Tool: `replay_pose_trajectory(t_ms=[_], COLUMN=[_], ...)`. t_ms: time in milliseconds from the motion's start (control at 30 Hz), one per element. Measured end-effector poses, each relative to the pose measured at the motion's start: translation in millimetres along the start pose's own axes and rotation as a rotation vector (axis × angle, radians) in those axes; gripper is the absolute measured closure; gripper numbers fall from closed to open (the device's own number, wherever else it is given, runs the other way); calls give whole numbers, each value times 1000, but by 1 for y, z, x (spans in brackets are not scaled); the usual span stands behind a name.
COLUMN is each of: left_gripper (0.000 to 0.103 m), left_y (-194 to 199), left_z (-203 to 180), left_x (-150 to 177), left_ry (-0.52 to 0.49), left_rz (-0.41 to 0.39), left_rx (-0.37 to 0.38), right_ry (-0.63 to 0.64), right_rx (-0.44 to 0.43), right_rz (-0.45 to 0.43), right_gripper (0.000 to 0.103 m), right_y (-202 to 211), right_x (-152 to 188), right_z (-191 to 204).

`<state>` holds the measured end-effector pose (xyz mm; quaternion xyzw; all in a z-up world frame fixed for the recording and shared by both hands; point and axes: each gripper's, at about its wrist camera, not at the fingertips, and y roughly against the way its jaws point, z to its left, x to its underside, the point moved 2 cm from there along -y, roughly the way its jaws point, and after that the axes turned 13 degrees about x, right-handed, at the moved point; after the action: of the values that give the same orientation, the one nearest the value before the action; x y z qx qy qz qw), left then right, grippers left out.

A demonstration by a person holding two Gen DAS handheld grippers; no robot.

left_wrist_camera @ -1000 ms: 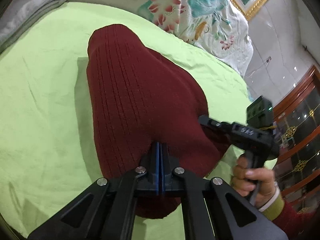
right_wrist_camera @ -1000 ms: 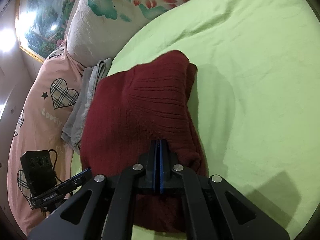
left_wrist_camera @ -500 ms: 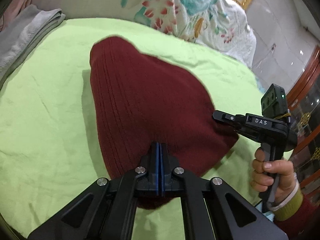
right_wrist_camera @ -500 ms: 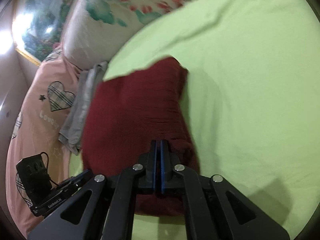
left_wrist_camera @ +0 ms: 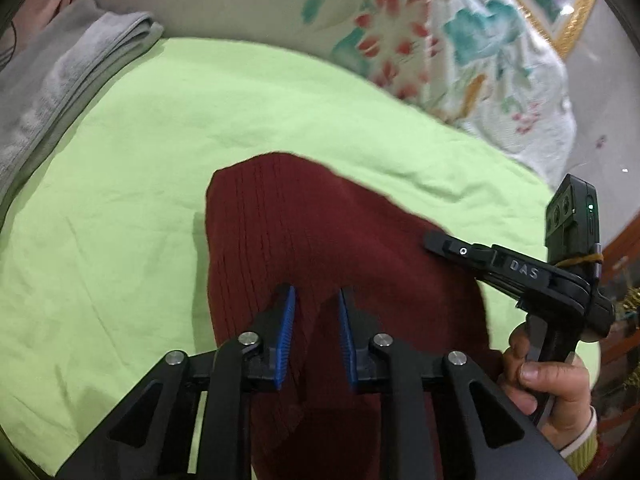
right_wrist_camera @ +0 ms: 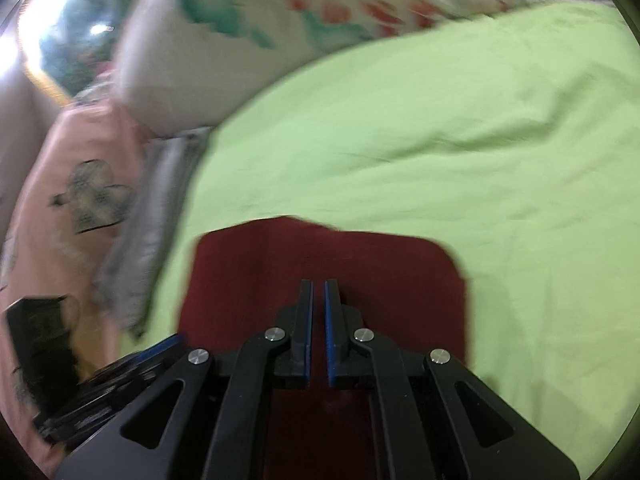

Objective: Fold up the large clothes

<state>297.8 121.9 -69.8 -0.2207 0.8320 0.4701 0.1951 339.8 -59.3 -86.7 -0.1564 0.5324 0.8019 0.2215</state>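
Observation:
A dark red knit sweater (left_wrist_camera: 300, 232) lies folded on the green bed sheet (left_wrist_camera: 120, 200), its near part rising up under both grippers. My left gripper (left_wrist_camera: 316, 294) is above that near part and its jaws are opening. A fold of the knit sits between the blue pads (left_wrist_camera: 286, 336), which do not press on it. The right gripper (right_wrist_camera: 318, 284) is over the sweater (right_wrist_camera: 320, 252) with only a thin slit between its pads, and red cloth fills that slit. Seen from the left wrist, the right gripper (left_wrist_camera: 434, 242) reaches onto the sweater's right edge, held by a person's hand (left_wrist_camera: 536, 376).
A folded grey towel (left_wrist_camera: 60, 72) lies at the sheet's left edge, and a floral pillow (left_wrist_camera: 400, 40) stands behind it. A pink quilt with heart prints (right_wrist_camera: 80, 192) lies beyond the towel (right_wrist_camera: 160, 200). Green sheet (right_wrist_camera: 440, 140) stretches right of the sweater. A wooden cabinet (left_wrist_camera: 624, 280) stands at far right.
Both grippers have swung toward the pillows with the sweater's near edge, so the sweater now looks shorter. The left jaws have parted; the right pads show a thin slit.

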Motion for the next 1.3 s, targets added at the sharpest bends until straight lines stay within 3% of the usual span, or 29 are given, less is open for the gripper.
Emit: replay_pose_trajectory(t_ms=[100,200,267,367,500,600,733,867,967,1133,1300], left_gripper=[87,87,87,88,87,86,86,93,96,96,97], left_y=[-10,-14,-9,23,65,82,65,45,43,40,35], left_z=[4,-5,-8,-12,-28,-49,-58,-43,-39,-39,-41], left_x=[5,8,7,17,49,81,119,131,130,130,136], left_ry=[-33,-96,-99,-81,-93,-137,-195,-161,-140,-176,-186], left_rz=[3,7,2,-44,-107,-98,-12,29,34,35,29], left_rx=[-34,-87,-85,-4,149,231,134,111,120,91,44], right_ry=[-99,-125,-137,-106,-25,-11,-8,17,-69,-25,-58], right_rx=[-2,25,-8,-73,-140,-140,-89,65,31,58,24], right_rz=[5,-11,-14,-54,-131,-136,-113,-56,-29,-30,-25], right_gripper=[103,103,98,98,98,97,97,98,98,97,98], right_y=[-17,-13,-3,34,89,105,104,82,74,80,73], right_x=[5,7,7,19,61,97,128,145,154,157,157], right_z=[-29,-39,-38,-29,-17,-20,-29,-39,-52,-42,-48])
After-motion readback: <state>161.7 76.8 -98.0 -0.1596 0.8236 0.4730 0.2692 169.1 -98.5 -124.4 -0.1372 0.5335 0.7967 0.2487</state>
